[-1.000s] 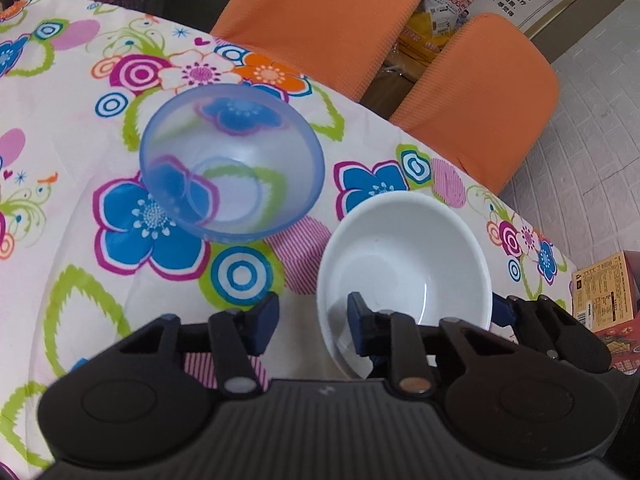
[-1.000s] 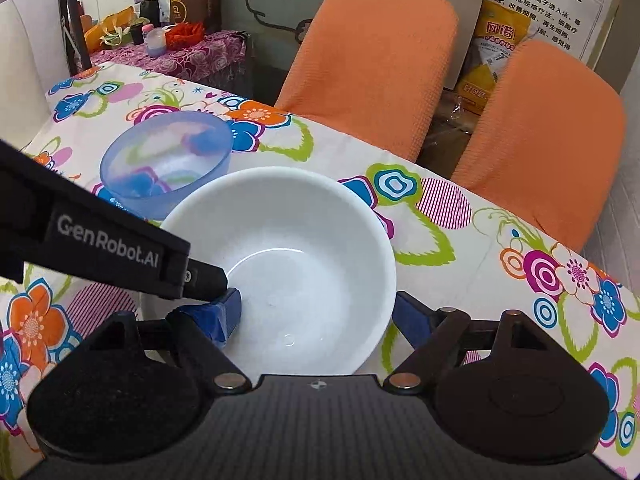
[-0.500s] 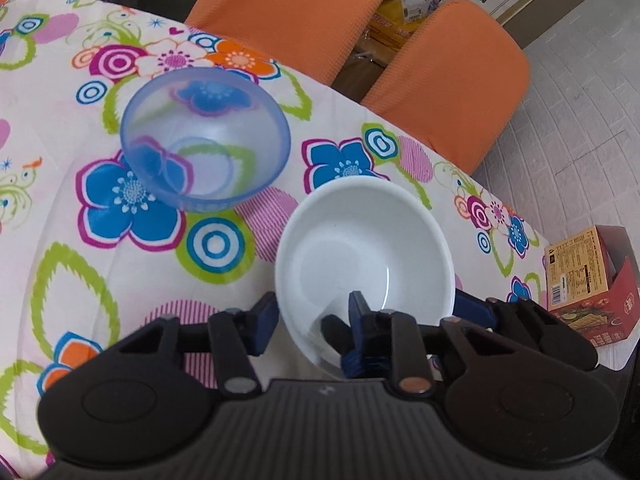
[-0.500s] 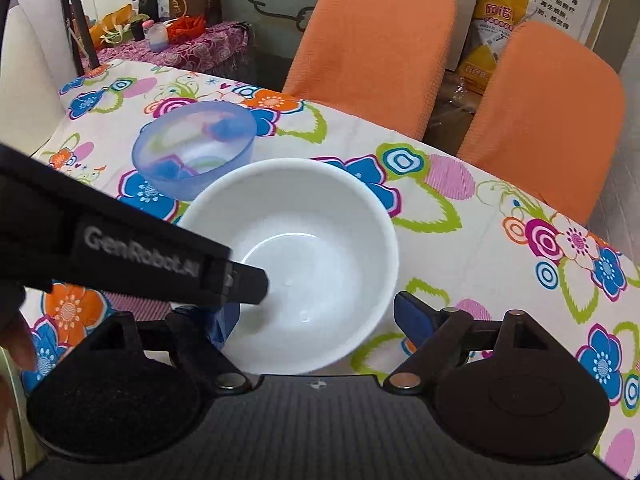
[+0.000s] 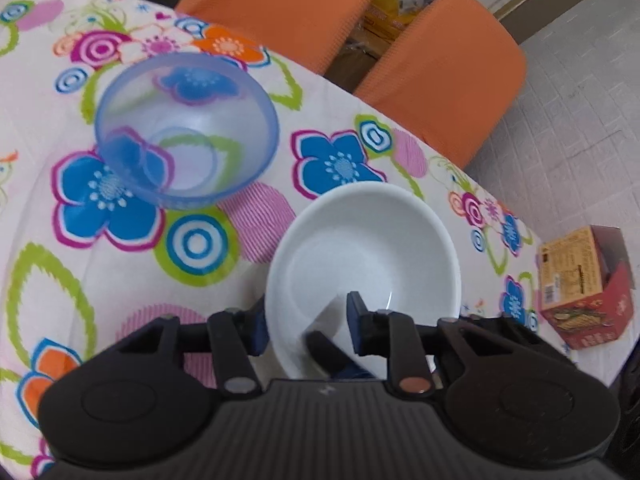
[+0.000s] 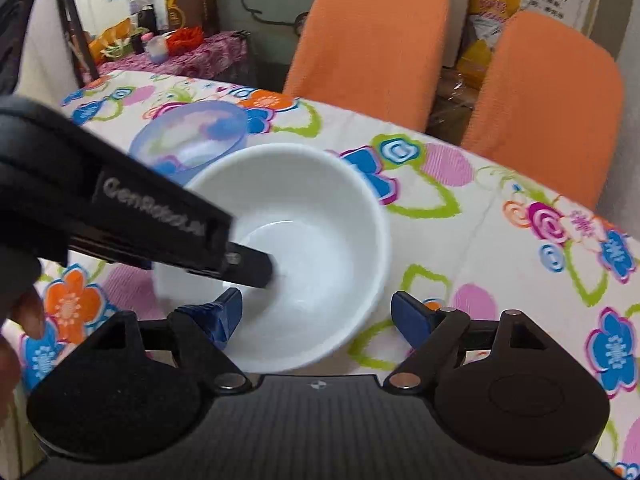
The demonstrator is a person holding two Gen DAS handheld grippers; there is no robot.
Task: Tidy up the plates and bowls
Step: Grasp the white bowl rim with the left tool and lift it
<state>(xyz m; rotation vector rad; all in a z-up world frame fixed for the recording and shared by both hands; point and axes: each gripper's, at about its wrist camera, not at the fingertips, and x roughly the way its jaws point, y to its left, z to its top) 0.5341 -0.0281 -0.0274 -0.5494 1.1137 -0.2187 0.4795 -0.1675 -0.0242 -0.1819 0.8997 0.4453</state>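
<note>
Left wrist view shows the left gripper (image 5: 306, 322) with one finger outside the white bowl (image 5: 368, 248) and one inside, straddling its near rim; I cannot tell if it is pinching. The white bowl is near the right edge of the flowery tablecloth (image 5: 80, 280). The see-through blue bowl (image 5: 186, 130) stands farther away to the left, apart from it. From the right wrist, the right gripper (image 6: 316, 314) is spread wide, fingers on each side of the white bowl (image 6: 304, 216). Two orange chairs (image 6: 368, 36) stand behind the table.
</note>
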